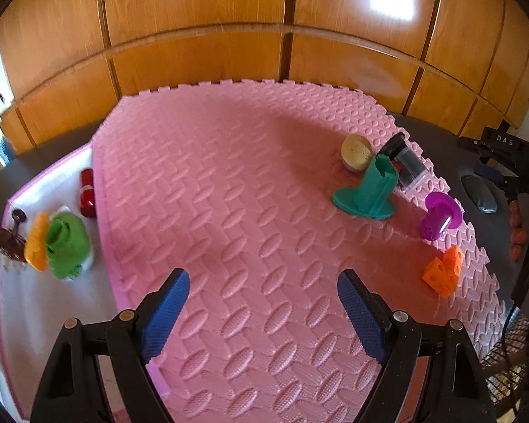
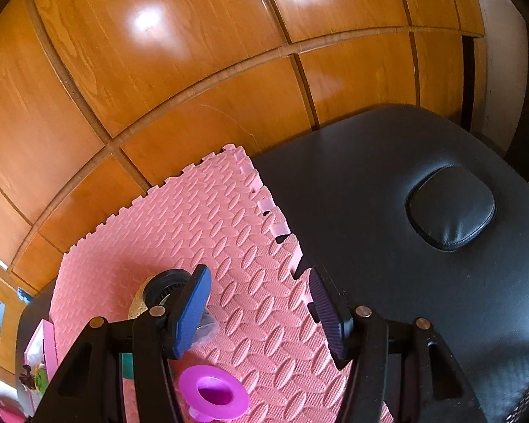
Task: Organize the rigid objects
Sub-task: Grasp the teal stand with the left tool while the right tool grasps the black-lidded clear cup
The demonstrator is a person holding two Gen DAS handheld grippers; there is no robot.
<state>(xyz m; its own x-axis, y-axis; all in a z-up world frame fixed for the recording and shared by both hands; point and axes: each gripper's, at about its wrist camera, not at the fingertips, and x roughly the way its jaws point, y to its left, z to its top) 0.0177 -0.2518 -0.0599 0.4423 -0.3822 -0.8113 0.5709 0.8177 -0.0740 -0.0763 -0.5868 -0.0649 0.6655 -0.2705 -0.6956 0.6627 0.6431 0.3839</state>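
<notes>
A pink foam mat [image 1: 229, 194] covers most of a black padded table [image 2: 388, 194], in front of wooden cabinet doors [image 1: 194, 17]. It serves as the landmark.

Off the mat's left edge sits a white bin with a pink rim [image 1: 35, 299]. Several objects already lie in it: a red cylinder [image 1: 87, 192], a green piece [image 1: 65, 245], an orange piece [image 1: 37, 241] and a dark brown item [image 1: 8, 243]. This part of the sorting looks done.

Near the mat's right edge, five objects remain loose: a teal stand [image 1: 368, 190], a beige round lid [image 1: 356, 151], a dark jar lying on its side [image 1: 403, 160], a purple flanged cup [image 1: 439, 215] and an orange cheese-shaped block [image 1: 444, 269]. Judging by this, roughly half the work is left.

The left gripper [image 1: 262, 303] hangs above the mat's near middle, blue fingers wide apart, holding nothing. The right gripper [image 2: 259, 312] hangs over the mat's right edge, fingers also apart and empty, with the purple flanged cup just below it.
</notes>
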